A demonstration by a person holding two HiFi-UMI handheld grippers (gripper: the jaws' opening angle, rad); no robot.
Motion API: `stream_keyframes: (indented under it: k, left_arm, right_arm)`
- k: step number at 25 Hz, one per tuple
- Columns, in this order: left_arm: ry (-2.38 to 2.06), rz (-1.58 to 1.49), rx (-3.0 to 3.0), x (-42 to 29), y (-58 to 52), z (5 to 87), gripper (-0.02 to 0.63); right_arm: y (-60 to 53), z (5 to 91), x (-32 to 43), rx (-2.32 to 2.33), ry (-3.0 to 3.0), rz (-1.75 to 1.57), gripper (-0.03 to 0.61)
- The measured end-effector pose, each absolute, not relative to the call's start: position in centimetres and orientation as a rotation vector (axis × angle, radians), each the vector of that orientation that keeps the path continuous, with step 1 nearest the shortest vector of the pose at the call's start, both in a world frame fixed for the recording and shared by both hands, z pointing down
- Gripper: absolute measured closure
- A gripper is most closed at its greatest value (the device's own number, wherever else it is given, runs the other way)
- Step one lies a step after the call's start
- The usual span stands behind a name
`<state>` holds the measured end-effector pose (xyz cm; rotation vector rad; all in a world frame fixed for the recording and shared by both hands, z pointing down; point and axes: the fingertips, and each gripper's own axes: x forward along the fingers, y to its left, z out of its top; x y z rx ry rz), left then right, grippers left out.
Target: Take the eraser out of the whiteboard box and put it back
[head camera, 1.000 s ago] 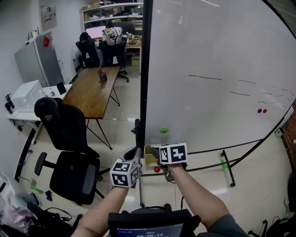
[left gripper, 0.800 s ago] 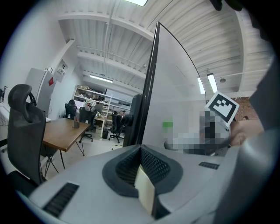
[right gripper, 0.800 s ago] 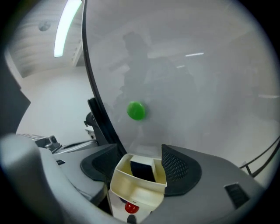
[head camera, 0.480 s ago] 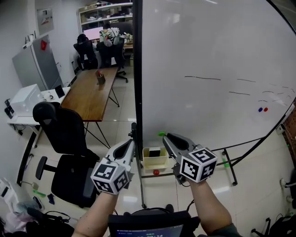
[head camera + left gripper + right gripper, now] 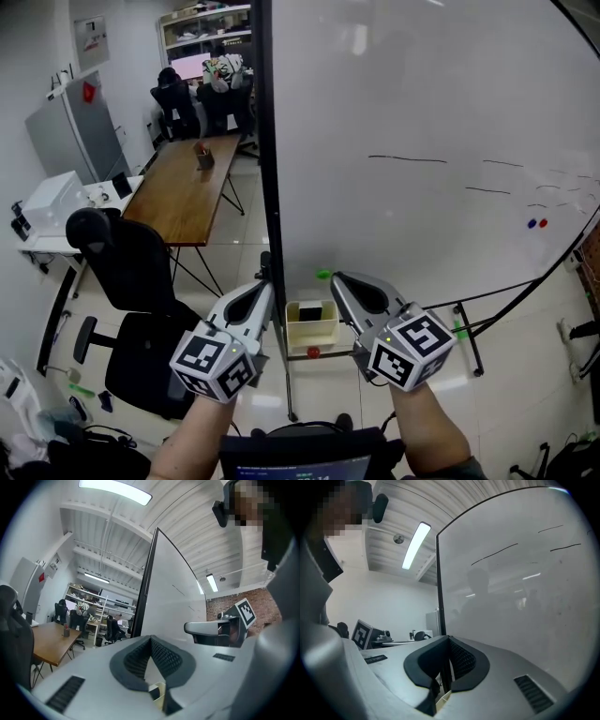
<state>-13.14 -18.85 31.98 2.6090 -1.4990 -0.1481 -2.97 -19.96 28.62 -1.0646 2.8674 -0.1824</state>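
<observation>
The cream whiteboard box (image 5: 312, 330) sits on the whiteboard's lower rail, with the dark eraser (image 5: 310, 312) lying inside it. My left gripper (image 5: 265, 287) is held level to the left of the box and above it, shut and empty. My right gripper (image 5: 339, 278) is to the right of the box at about the same height, also shut with nothing between its pads. In the left gripper view the closed pads (image 5: 161, 658) meet over a glimpse of the box (image 5: 158, 692). The right gripper view shows its gripper (image 5: 449, 639) facing the whiteboard's black edge.
The large whiteboard (image 5: 422, 141) on its black stand fills the right side, with thin pen lines and two small magnets (image 5: 536, 223). A green object (image 5: 323, 275) and a red ball (image 5: 313, 352) sit near the box. A black office chair (image 5: 131, 309) and a wooden table (image 5: 187, 183) stand to the left.
Both grippers have risen from beside the box and now point level. The right gripper's jaws have gone from open to shut. The eraser stays in the box.
</observation>
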Motion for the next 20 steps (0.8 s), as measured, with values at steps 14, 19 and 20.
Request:
stream_keyframes:
  k: [14,19,20]
  left_arm:
    - [-1.533,-0.107,2.604,-9.4,-20.0,31.8,0.584]
    - [-1.584,-0.137,2.584,-6.6,-20.6,31.2,0.584]
    - [-1.592,-0.136,2.582,-5.9,-20.6,31.1,0.584]
  right_arm:
    - [-21.0,29.5,0.8,-1.068,2.89,-0.154,0.563]
    - [-21.7,29.6,3.6,-1.009,2.924,-0.13,0.563]
    - [-21.8,29.4,4.2,-0.995,2.923,-0.128,0.563]
